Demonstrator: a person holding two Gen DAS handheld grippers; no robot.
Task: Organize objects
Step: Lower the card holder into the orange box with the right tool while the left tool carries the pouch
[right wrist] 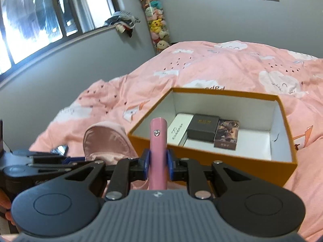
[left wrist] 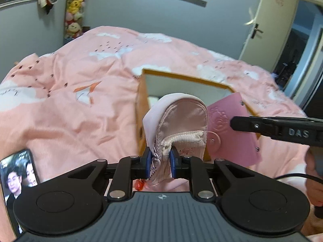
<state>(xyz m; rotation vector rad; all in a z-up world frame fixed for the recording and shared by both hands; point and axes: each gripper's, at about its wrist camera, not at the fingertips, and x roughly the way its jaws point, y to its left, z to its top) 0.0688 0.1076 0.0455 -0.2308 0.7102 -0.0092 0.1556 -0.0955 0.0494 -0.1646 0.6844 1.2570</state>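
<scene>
My left gripper [left wrist: 160,164] is shut on a pale pink zip pouch [left wrist: 181,119], held upright above the bed with its zipper partly undone. To its right, a flat pink wallet with metal snaps [left wrist: 232,139] is pinched by the right gripper's black fingers [left wrist: 262,125]. In the right wrist view, my right gripper [right wrist: 158,164] is shut on that pink wallet [right wrist: 158,141], seen edge-on. The pouch [right wrist: 107,141] shows at its left. An open orange box [right wrist: 232,159] with a white inside lies just ahead on the bed. It holds a white box, a dark grey box and a card pack.
A pink cloud-print duvet [left wrist: 80,80] covers the bed. A phone [left wrist: 16,179] with a lit screen lies at the lower left. Plush toys [right wrist: 156,26] hang in the far corner near a window [right wrist: 40,24]. A door [left wrist: 268,26] stands ajar at the right.
</scene>
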